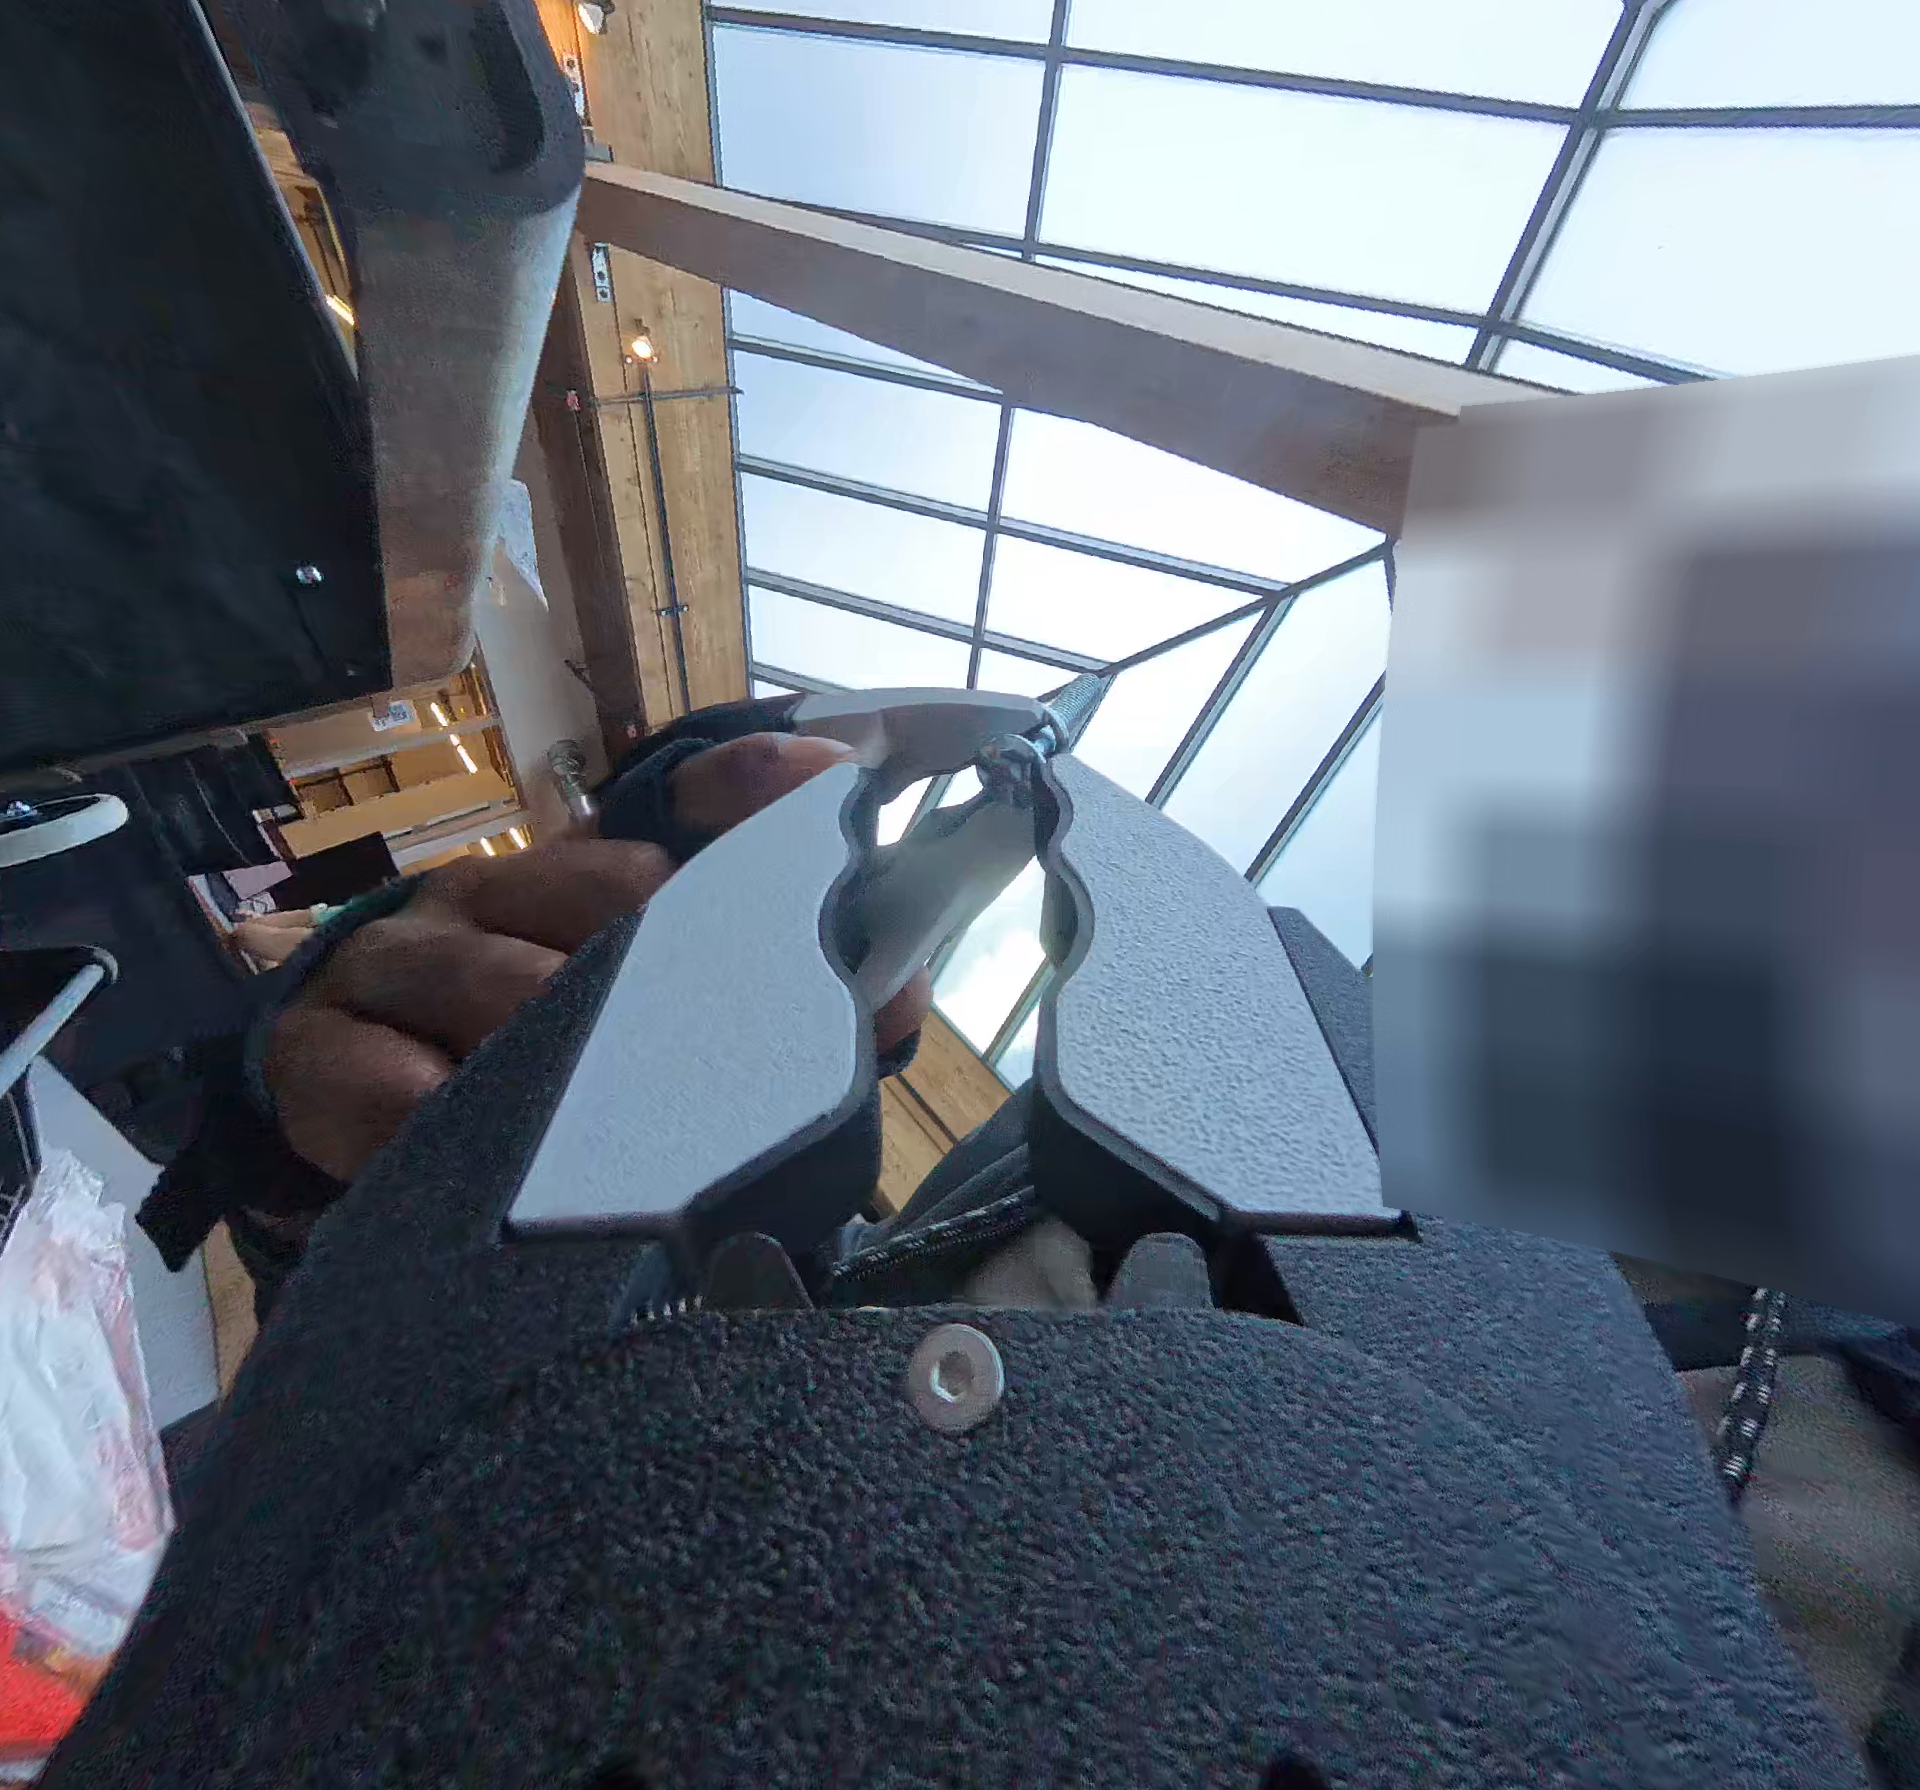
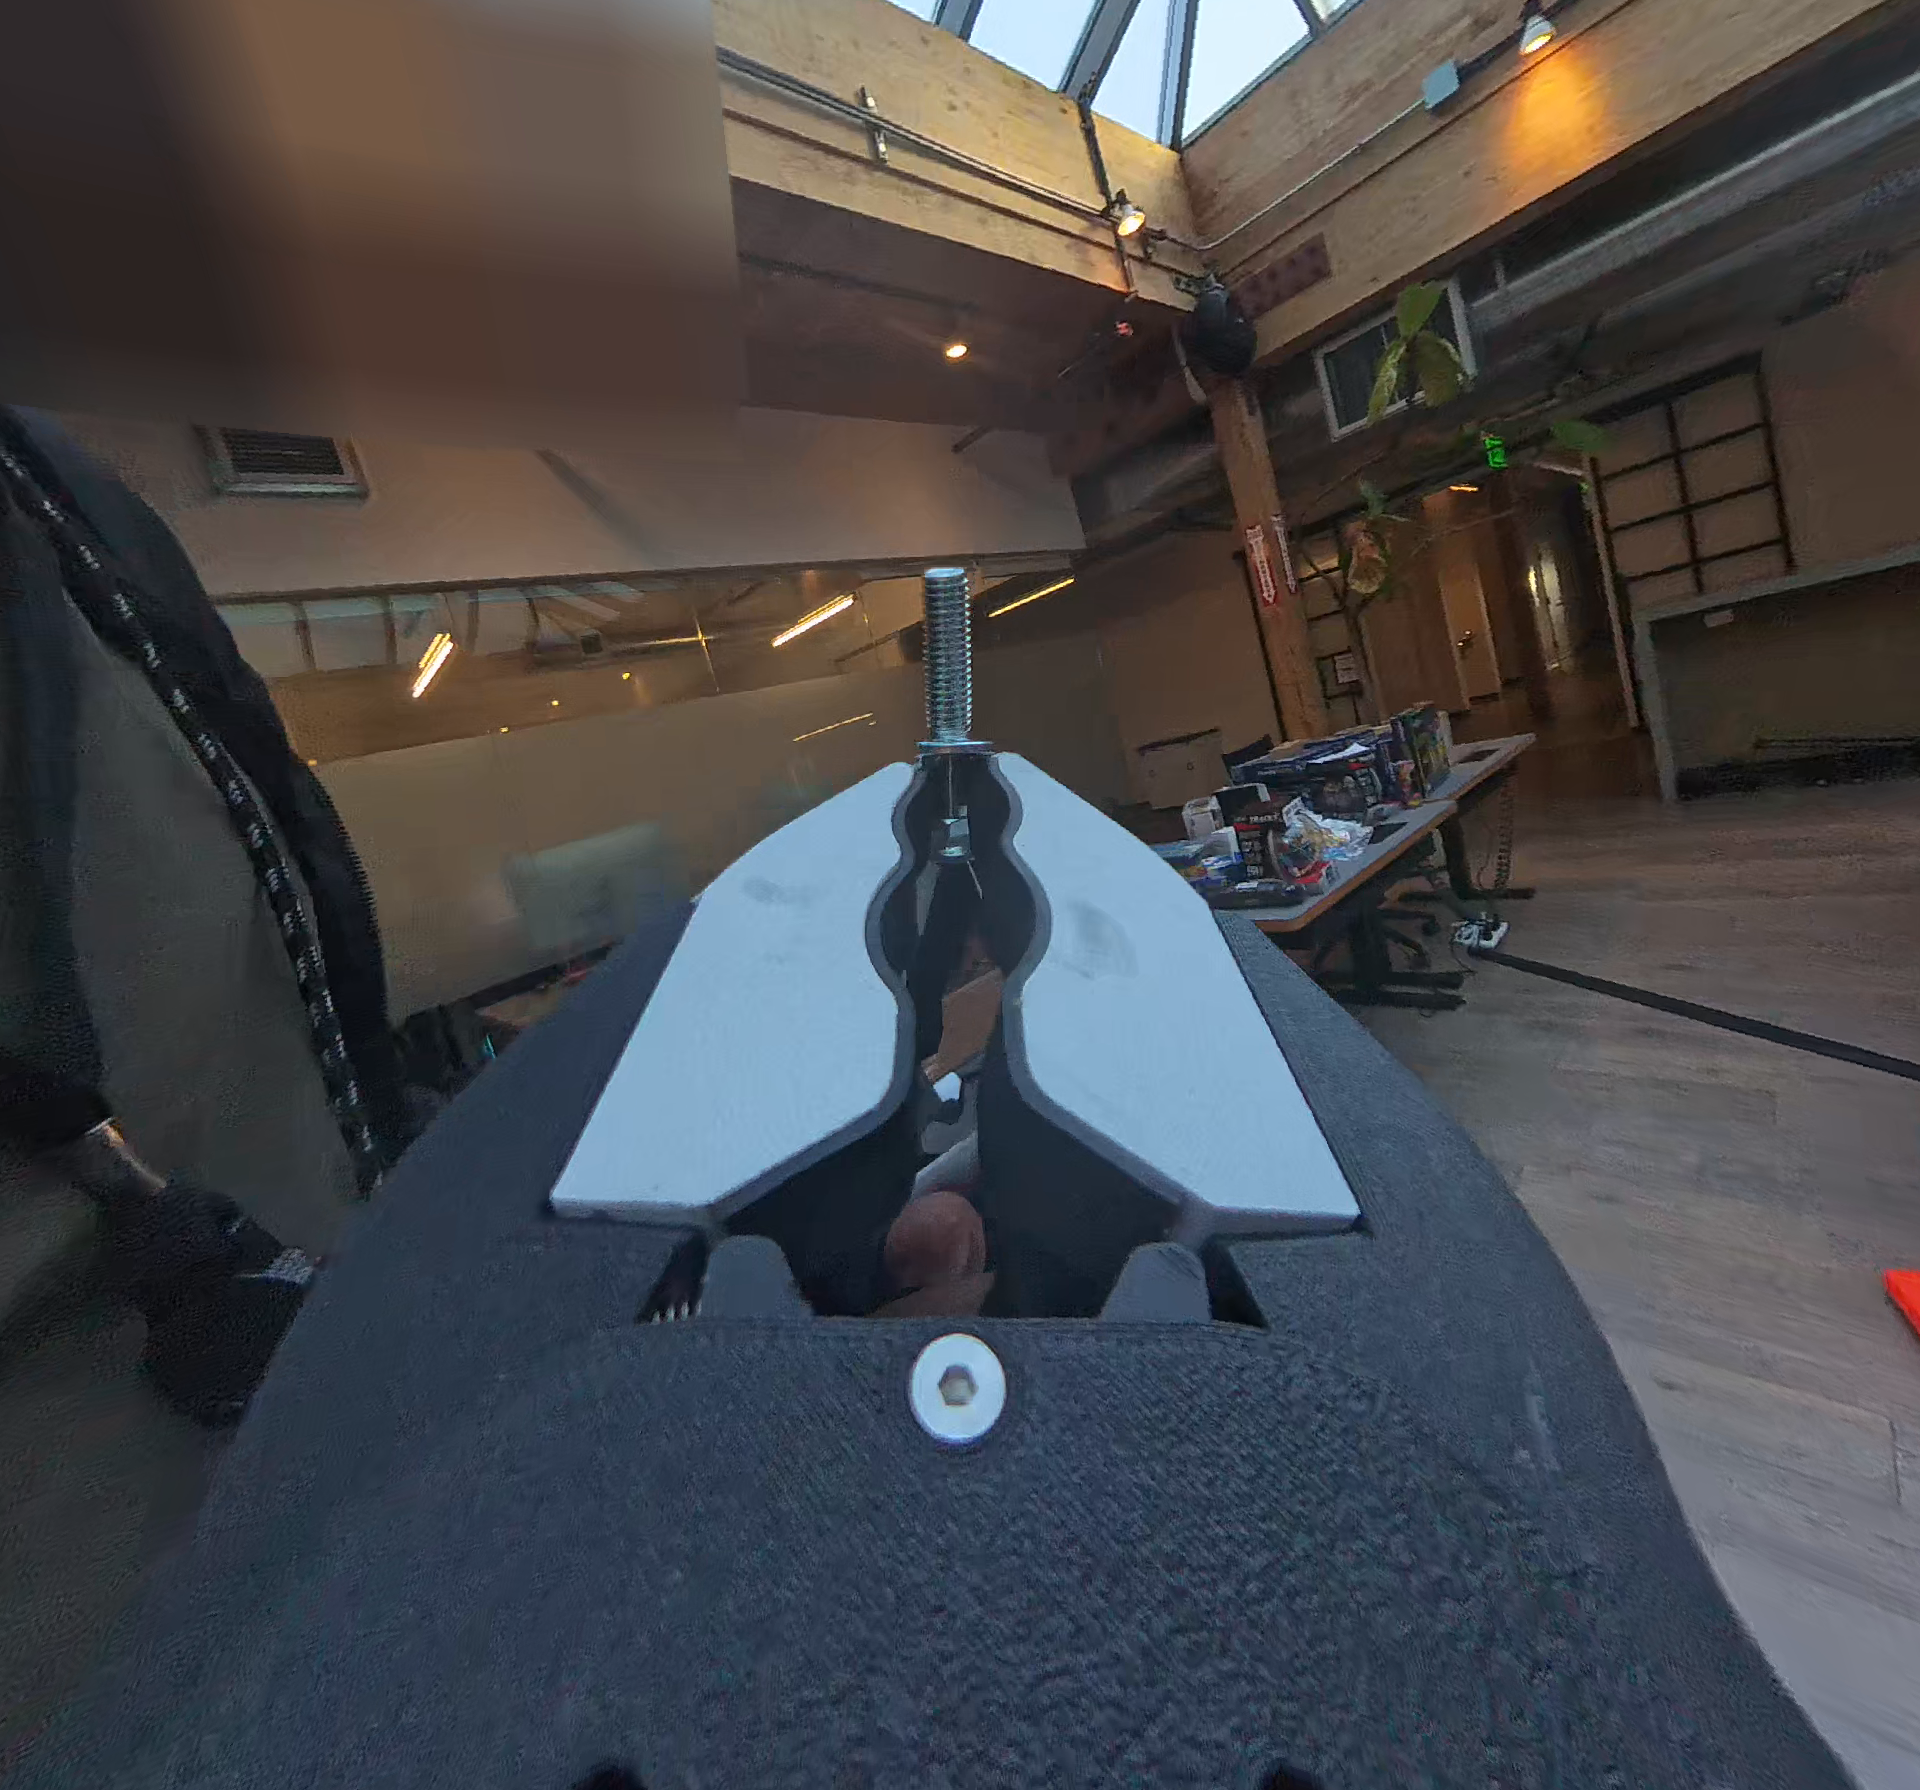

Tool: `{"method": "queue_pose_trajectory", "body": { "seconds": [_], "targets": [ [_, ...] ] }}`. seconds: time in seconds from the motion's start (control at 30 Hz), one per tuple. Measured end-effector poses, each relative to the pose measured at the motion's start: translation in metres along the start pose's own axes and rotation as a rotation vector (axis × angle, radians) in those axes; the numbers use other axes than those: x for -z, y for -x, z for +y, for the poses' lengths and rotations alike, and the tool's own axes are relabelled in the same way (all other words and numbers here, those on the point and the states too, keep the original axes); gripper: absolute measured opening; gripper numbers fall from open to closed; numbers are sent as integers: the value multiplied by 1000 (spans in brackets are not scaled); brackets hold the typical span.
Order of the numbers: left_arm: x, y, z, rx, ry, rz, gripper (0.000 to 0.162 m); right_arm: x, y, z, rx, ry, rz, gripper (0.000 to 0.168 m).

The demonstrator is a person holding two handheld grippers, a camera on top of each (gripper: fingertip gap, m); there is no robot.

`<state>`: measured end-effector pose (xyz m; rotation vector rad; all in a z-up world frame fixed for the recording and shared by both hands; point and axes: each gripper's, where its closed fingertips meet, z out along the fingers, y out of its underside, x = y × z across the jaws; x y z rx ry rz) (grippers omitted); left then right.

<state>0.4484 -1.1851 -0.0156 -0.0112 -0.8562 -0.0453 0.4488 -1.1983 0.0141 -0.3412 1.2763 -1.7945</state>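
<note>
Your right gripper (image 2: 951, 772) is clamped at its tips on a threaded bolt (image 2: 945, 654), whose shank stands straight out past the fingertips along the gripper's own line. Your left gripper (image 1: 1023, 772) is closed onto the same bolt's head end, it seems, meeting it crosswise beside a metal bracket (image 1: 925, 883). A gloved hand (image 1: 436, 951) sits left; skylight (image 1: 1247, 130) overhead.

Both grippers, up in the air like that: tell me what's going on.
A person holds both up toward the skylight. The right gripper is shut on a threaded bolt that sticks out past its tips. The left gripper pinches the same bolt, with the other gripper's grey fingers and a gloved hand just behind.
</note>
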Motion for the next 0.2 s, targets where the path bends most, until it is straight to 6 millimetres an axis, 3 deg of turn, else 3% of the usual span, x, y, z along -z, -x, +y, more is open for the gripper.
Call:
{"method": "queue_pose_trajectory", "body": {
  "seconds": [0.1,0.2],
  "targets": [
    [6,0,-32,45,-11,18,28,-24,-26,16,41,50,-6,10],
    [5,14,-71,66,-4,1,28,-33,-63,25,61,52,7,10]
  ]
}}
